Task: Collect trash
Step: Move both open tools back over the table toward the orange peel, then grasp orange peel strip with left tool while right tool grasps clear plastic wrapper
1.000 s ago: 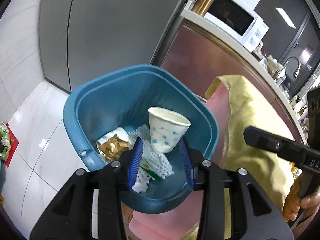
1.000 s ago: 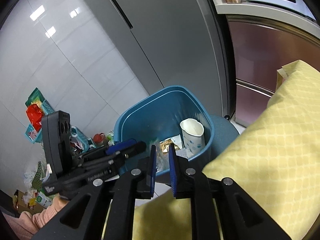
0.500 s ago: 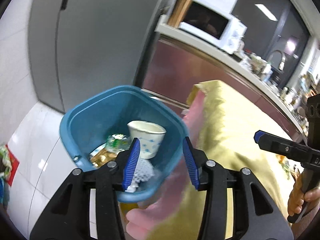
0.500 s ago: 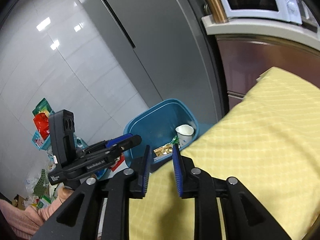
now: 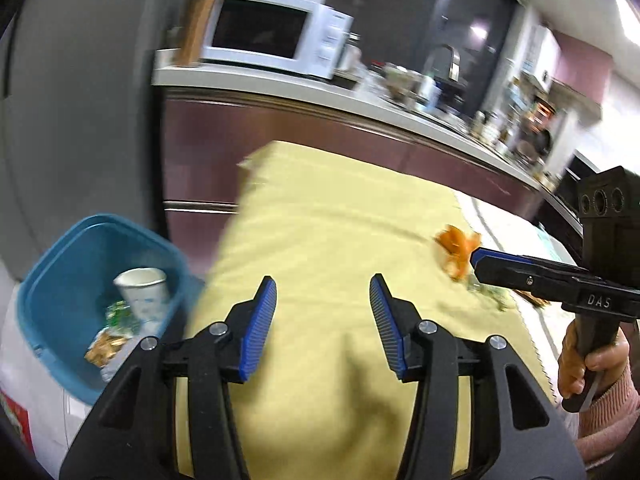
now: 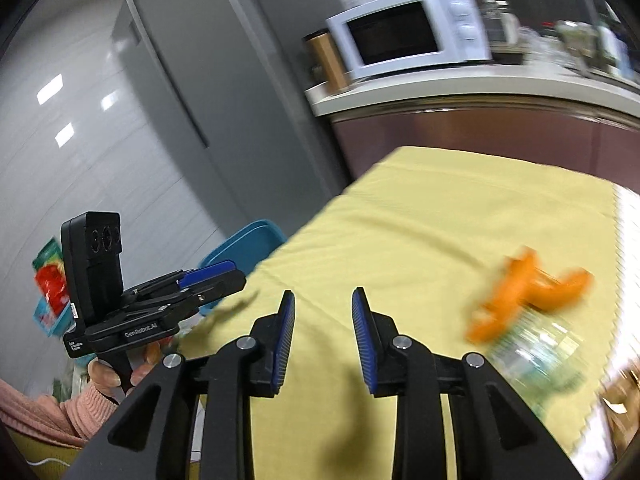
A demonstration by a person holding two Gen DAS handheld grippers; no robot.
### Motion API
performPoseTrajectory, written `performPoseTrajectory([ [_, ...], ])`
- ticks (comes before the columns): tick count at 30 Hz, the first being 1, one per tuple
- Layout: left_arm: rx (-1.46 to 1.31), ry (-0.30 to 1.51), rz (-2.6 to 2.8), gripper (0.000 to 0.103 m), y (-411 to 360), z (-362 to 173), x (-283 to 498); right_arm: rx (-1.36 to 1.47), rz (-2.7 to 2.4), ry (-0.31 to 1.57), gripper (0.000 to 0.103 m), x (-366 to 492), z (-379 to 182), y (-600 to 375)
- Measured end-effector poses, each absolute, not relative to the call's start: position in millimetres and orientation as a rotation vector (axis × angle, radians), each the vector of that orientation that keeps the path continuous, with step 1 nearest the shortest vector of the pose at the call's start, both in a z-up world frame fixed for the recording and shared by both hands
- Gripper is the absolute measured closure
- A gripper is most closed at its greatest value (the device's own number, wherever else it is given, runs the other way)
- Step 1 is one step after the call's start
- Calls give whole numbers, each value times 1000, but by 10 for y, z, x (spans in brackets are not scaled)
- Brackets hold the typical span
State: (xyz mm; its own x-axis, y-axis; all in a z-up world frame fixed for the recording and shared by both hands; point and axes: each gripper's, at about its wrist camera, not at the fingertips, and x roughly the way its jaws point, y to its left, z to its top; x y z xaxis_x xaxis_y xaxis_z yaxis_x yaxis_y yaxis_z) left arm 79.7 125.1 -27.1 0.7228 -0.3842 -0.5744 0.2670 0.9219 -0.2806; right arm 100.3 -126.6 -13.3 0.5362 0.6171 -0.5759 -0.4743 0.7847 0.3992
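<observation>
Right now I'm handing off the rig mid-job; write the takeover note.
Left gripper: open, empty, jaws just been opening, over the yellow cloth.
Right gripper: open, empty, jaws just been opening, also over the cloth.
Bin: on the floor off the table's left end.
Done: paper cup and wrappers are in the bin.
Left: orange peel and the blurred green-white wrapper beside it still lie on the cloth, nearer the right gripper. More may lie past the right edge; cannot tell.
</observation>
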Motion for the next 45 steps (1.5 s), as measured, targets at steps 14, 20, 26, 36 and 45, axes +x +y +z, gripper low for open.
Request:
performPoseTrajectory([
  [14,-46,732,-563,55,50,-281,1073,374,408,782,75,766,-484,-2321],
  [20,-5,755,-598,55,-311,-329,1232,409,369,783,75,766,-595,-2453],
  [26,26,775,-613,56,-573,-359,1394,400,387,757,67,933,-547,-2570],
  [36,43,839,-620,69,-817,-483,1675,341,476,797,65,1198,-556,-2531],
  [45,23,877,-657,82,-874,-528,1774,272,535,834,65,1165,-584,-2410],
])
